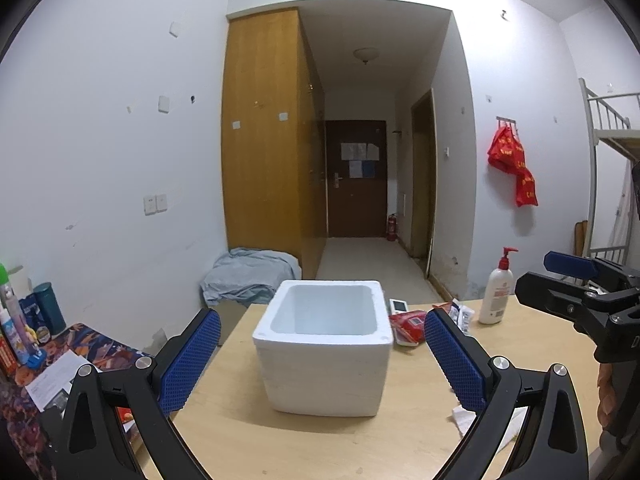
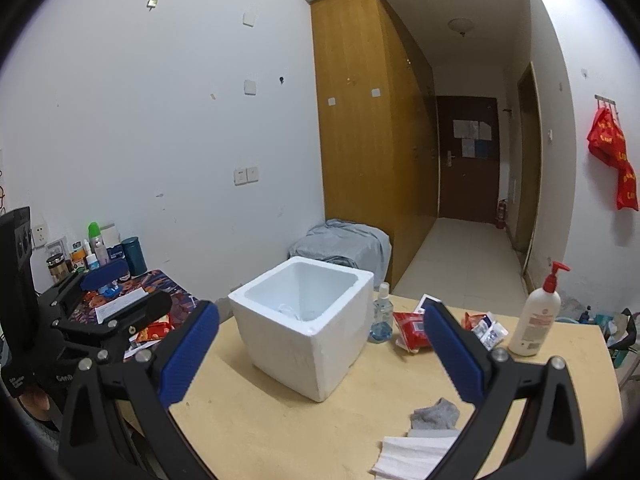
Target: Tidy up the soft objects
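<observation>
A white foam box [image 1: 324, 344] stands open-topped on the wooden table [image 1: 320, 440]; it also shows in the right wrist view [image 2: 306, 320], with something pale lying inside. My left gripper [image 1: 320, 356] is open and empty, its blue pads either side of the box and nearer than it. My right gripper [image 2: 320, 356] is open and empty above the table; it also shows in the left wrist view [image 1: 576, 280] at the right edge. A grey sock [image 2: 436, 414] and a folded white cloth [image 2: 412, 454] lie by my right finger. A red packet [image 2: 410, 326] lies behind the box.
A lotion pump bottle [image 2: 536, 320], a small clear spray bottle [image 2: 380, 316] and small sachets [image 2: 490, 330] stand at the table's far side. A cluttered side table [image 2: 132, 300] with bottles is at the left. A grey-draped bundle [image 2: 344, 242] sits behind the box.
</observation>
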A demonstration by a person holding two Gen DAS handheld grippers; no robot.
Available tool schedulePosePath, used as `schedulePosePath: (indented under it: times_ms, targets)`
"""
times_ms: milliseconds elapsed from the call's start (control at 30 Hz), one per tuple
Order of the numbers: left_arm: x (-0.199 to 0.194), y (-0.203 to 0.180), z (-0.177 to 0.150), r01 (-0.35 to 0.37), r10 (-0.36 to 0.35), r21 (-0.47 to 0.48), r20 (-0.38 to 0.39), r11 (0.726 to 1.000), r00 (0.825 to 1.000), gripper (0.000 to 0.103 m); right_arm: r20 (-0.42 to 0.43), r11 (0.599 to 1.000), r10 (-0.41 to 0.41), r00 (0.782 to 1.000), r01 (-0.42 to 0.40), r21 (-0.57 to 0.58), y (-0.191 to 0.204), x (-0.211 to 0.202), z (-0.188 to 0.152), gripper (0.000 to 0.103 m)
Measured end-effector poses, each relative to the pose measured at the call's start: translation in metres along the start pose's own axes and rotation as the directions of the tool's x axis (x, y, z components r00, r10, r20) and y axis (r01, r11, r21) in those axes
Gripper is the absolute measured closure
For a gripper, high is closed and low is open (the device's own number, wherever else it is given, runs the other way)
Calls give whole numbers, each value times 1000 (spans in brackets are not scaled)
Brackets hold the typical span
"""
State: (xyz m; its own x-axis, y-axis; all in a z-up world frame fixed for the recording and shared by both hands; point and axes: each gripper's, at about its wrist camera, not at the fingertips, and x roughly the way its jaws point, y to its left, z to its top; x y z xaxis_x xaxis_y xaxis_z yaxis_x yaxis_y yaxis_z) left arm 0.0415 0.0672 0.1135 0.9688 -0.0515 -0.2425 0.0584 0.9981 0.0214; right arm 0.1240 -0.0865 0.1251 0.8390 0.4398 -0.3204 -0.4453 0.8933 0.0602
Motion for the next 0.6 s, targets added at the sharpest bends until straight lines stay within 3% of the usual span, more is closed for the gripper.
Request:
schedulePosePath:
  times_ms: [167,367,600]
  targets:
    - [0,-11,-6,31,-31,4,-2,1000,1000,1,24,998,-62,998,63,-28,3,-13,-11,0]
    - [2,-19,-15,64,-65,-3,-14,998,998,1,40,996,-79,996,80,-28,3,-24,-26,0]
    - [-9,-27,-31,50,-49,-41,43,998,998,1,106,996,-83,991,84,1,-1,-39,-42,0]
